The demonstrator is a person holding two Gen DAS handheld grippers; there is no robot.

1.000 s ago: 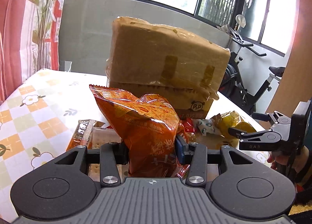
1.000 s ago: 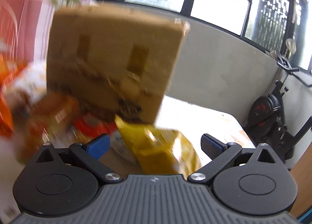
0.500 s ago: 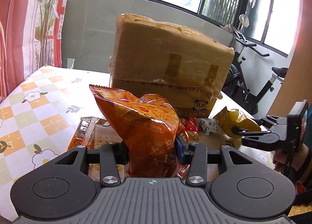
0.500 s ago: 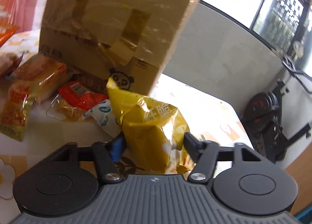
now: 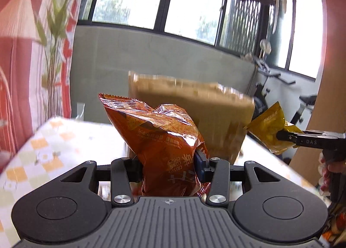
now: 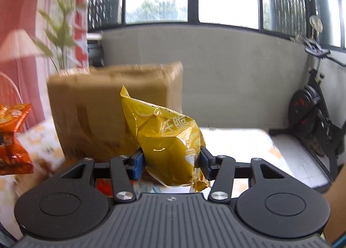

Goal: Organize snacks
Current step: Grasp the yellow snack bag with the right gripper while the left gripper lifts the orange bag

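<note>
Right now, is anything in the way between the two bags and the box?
Nothing visible. The orange bag in the left gripper and the yellow bag in the right gripper are both held up in front of the box, with only air between.

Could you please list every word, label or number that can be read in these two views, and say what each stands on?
"CRISPY CORNER CHIPS": orange snack bag, printed upside down in the left claw; the other lines are too small.
"纤脆": yellow snack bag, held in the right claw.
"DAS": side of the right claw in the left view.
Cardboard box: blurred, unreadable.
</note>
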